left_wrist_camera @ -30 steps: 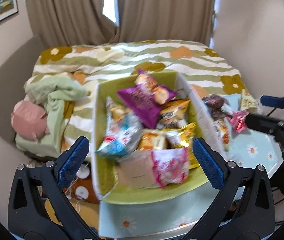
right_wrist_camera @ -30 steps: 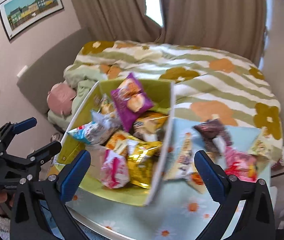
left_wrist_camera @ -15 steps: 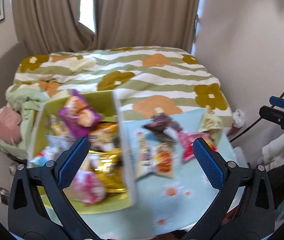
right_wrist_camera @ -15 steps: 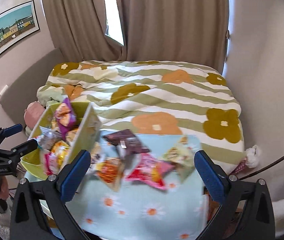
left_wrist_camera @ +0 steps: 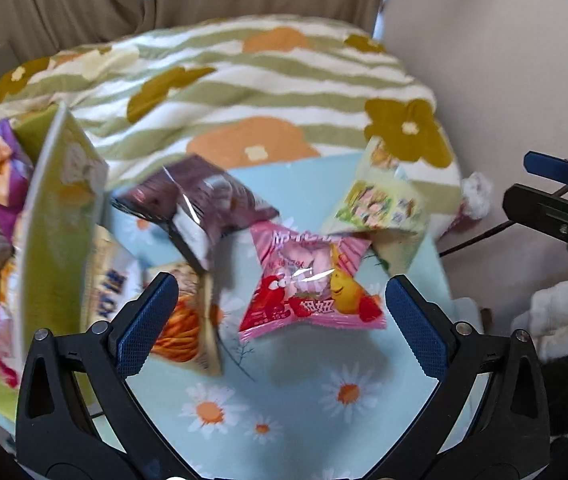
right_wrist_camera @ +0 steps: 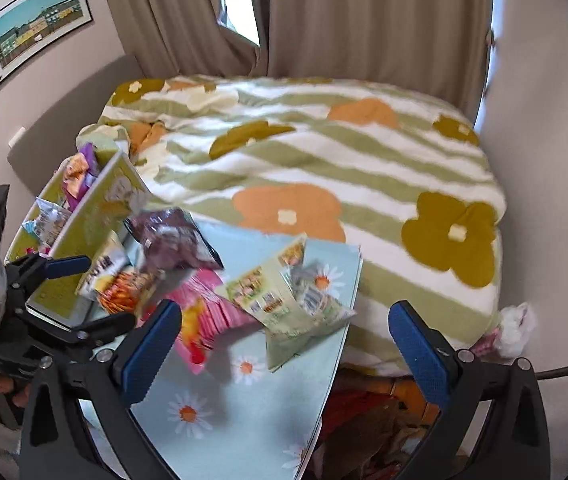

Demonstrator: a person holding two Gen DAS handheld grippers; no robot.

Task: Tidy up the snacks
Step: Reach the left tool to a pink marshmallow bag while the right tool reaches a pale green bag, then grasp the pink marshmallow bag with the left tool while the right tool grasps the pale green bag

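Loose snack packets lie on a light blue daisy-print table [left_wrist_camera: 304, 408]: a pink packet [left_wrist_camera: 312, 284], a dark purple packet [left_wrist_camera: 196, 204], a pale green packet [left_wrist_camera: 380, 204] and an orange packet [left_wrist_camera: 184, 324]. My left gripper [left_wrist_camera: 280, 320] is open and empty just above the pink packet. A green box [left_wrist_camera: 52, 216] full of snacks stands at the table's left. My right gripper [right_wrist_camera: 284, 344] is open and empty above the pale green packet [right_wrist_camera: 280, 296] near the table's right edge. The left gripper [right_wrist_camera: 72, 292] shows in the right wrist view; the right gripper [left_wrist_camera: 548, 188] shows in the left wrist view.
A bed with a striped flower blanket [right_wrist_camera: 324, 152] lies right behind the table. Curtains [right_wrist_camera: 324, 20] hang at the back, and a picture [right_wrist_camera: 36, 28] hangs on the left wall. The table's right edge [right_wrist_camera: 336, 368] drops to clutter on the floor.
Both grippers have swung right and come lower, from over the green box to over the loose packets. Both stay open and empty.
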